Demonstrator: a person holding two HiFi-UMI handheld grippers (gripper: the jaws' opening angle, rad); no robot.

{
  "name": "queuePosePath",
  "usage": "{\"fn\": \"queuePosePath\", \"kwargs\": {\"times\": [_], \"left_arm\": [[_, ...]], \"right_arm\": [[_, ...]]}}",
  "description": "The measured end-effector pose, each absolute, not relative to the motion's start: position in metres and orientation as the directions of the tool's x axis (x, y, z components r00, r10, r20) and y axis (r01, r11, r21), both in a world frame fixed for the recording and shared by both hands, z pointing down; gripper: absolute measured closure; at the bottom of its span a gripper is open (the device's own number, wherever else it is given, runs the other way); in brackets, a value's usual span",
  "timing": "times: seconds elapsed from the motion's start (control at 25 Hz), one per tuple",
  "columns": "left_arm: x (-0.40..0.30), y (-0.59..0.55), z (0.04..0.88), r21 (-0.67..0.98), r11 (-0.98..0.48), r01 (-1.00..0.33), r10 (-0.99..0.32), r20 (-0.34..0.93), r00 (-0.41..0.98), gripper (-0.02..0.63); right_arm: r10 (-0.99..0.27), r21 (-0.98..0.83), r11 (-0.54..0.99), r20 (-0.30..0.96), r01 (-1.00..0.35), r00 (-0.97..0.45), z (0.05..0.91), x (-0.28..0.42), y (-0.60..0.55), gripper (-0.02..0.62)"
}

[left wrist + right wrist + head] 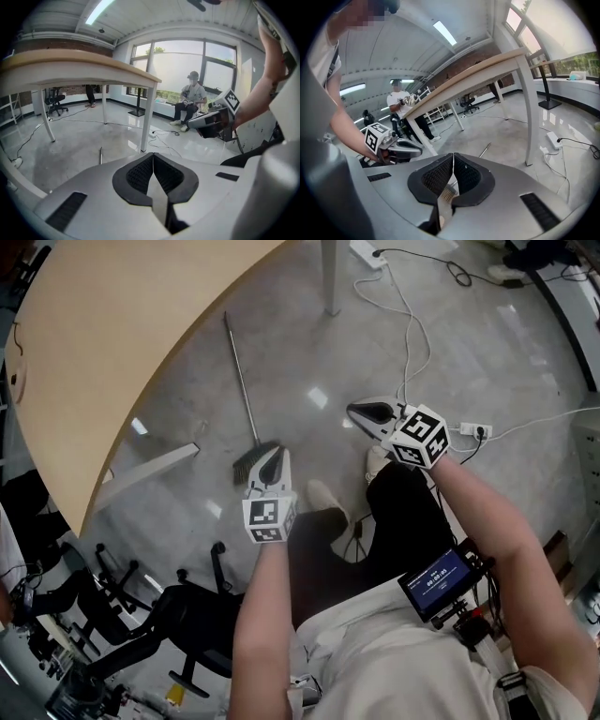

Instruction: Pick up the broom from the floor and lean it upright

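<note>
A: Broom, where's it at?
B: Flat on floor. Nearest: L gripper, jaws shut, nothing in them, tip over the brush head; contact unclear. R gripper off to the right, also shut and empty. Handle runs away alongside table edge. Cables beyond.

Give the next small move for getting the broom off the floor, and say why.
Probably open the left gripper: its jaws are shut, and it hovers by the head of the broom, which lies flat on the floor.
</note>
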State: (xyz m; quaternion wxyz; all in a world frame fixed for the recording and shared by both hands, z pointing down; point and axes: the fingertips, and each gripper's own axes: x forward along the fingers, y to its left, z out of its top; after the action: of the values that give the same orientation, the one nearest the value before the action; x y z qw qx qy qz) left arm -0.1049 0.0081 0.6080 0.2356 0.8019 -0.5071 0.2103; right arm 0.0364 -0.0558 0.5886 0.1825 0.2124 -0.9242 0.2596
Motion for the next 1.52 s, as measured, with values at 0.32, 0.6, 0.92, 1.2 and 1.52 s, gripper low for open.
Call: {"fn": "queuePosePath", "kwargs": {"times": [0.32,0.6,0.92,1.2,1.52], "left_arm": [[-0.159,-0.043,0.722,0.086,-0.329,-0.940,-0.729,0.610,0.311,0.598],[-0.215,-0.084,0.819,0.118,-0.350,-0.929,-0.666,0.666,0.335,0.597],[-0.295,-0.084,0.976,0.074,-0.204,-0.976,-0.472,0.866,0.164,0.597],[-0.325,-0.113,1.048,0.076,-0.174,-0.982,-0.430,0.891,0.145,0.495],[-0.337,-0.166,1.089,0.022,-0.170,-0.985,-0.439,0.893,0.096,0.489]], "right_arm": [[-0.246,-0.464,0.794,0.344,-0.392,-0.906,0.644,-0.026,-0.097,0.577],[-0.164,-0.434,0.838,0.376,-0.330,-0.912,0.702,-0.065,-0.132,0.577],[-0.102,-0.391,0.875,0.426,-0.285,-0.899,0.758,-0.081,-0.159,0.577],[-0.126,-0.321,0.889,0.515,-0.327,-0.848,0.788,-0.062,-0.170,0.577],[-0.117,-0.325,0.875,0.576,-0.358,-0.809,0.804,-0.038,-0.152,0.577]]}}
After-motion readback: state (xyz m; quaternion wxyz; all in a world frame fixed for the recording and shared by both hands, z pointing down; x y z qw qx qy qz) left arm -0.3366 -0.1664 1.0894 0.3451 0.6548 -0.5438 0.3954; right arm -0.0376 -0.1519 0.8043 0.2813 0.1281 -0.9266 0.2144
